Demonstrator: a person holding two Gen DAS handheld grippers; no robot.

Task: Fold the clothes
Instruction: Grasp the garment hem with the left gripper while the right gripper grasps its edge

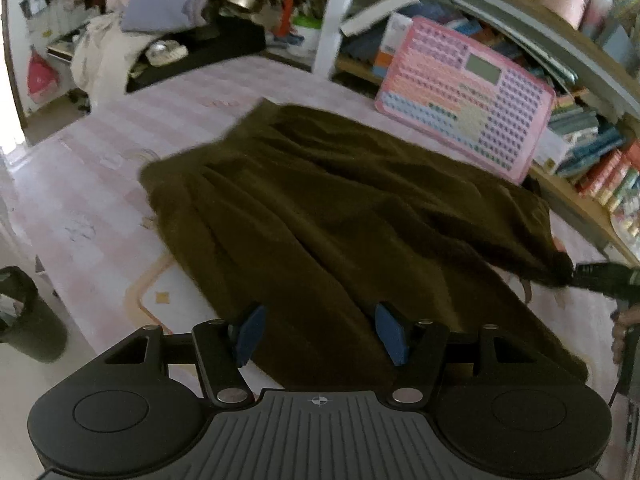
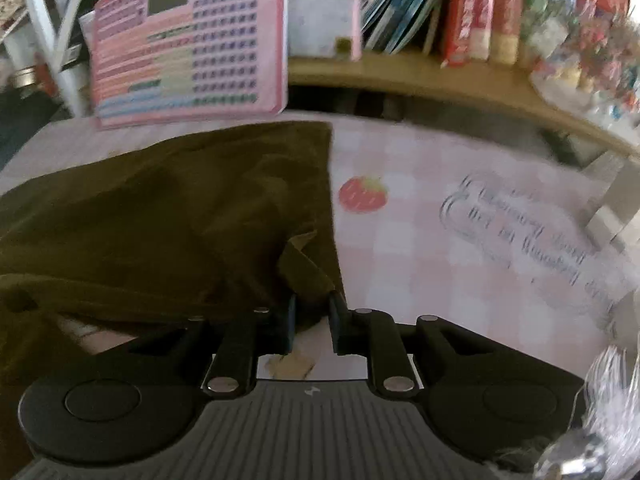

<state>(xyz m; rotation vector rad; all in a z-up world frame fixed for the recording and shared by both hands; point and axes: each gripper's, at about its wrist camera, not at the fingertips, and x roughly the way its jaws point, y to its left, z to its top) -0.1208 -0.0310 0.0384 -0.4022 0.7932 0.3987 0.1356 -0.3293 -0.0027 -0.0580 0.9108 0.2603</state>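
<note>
Your right gripper (image 2: pixel 312 320) is pinched on a corner of the brown cloth (image 1: pixel 320 208) spread over the pink sheet (image 2: pixel 440 248), while your left gripper (image 1: pixel 318 334) hovers wide above its near edge.

One dark olive garment (image 1: pixel 328 216) lay spread on one pink checked bed cover (image 1: pixel 100 184). One pink button board (image 1: pixel 468 100) leaned at the shelf. Two grippers were present: left gripper (image 1: pixel 320 334) and right gripper (image 2: pixel 313 320). One strawberry print (image 2: pixel 363 194) showed.
</note>
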